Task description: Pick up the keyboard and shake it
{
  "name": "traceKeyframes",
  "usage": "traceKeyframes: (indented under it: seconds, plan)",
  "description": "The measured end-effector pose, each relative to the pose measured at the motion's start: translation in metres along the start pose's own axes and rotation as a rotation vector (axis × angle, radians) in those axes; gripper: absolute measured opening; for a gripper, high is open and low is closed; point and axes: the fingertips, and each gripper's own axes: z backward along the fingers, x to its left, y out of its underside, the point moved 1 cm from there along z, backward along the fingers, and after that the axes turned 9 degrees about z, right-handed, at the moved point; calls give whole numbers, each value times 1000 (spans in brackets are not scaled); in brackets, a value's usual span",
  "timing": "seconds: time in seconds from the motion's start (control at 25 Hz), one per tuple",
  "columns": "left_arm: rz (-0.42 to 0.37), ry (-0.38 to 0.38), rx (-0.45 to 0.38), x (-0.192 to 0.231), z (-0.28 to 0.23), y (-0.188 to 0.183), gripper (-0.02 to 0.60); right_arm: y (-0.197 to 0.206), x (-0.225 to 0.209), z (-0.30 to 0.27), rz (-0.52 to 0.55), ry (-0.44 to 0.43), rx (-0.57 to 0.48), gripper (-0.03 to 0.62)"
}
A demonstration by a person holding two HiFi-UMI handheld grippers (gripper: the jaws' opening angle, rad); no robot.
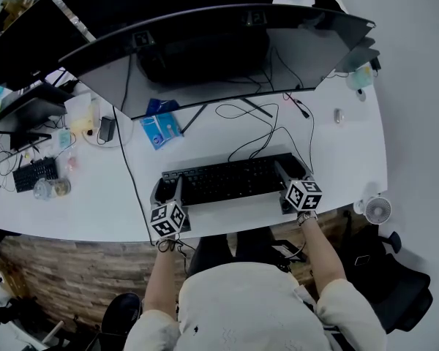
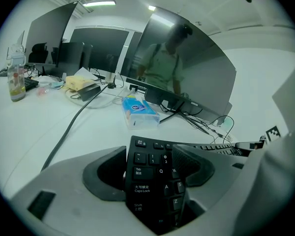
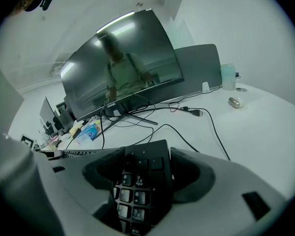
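1. Grip comes first: the left gripper (image 2: 152, 178) has its jaws pinched on the Tab and Caps Lock end of the keyboard (image 1: 230, 179), with no gap showing between pads and board.
2. The right gripper (image 3: 147, 176) is clamped the same way on the number-pad end, so each end is held.
3. The keyboard runs lengthwise between the two grippers, near the front edge of the desk (image 1: 336, 159) and in front of the curved monitor (image 1: 219, 50). Whether it is clear of the desktop I cannot tell; from the head view it looks low, at or just above the surface.
4. Judged from this, the reach and the two-ended grasp are done. A clear lift and the shaking itself are what is left (the larger part of the task, really).
5. Further out, loose black cables (image 1: 263, 134) loop across the desk just behind the keyboard, and a blue tissue pack (image 1: 159, 130) lies behind its left end. If one of those cables belongs to the keyboard, it could drag when the board goes up, so the lift probably wants some slack.
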Motion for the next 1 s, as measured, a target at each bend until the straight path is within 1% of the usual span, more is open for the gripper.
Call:
traceKeyframes:
  seconds: [0.52, 1.0]
  plan:
    - [-12, -12, 24, 6, -8, 8, 281, 17, -3, -7, -12, 11, 15, 278]
    - [-4, -19, 45, 11, -12, 19, 281, 27, -6, -14, -1, 9, 50, 279]
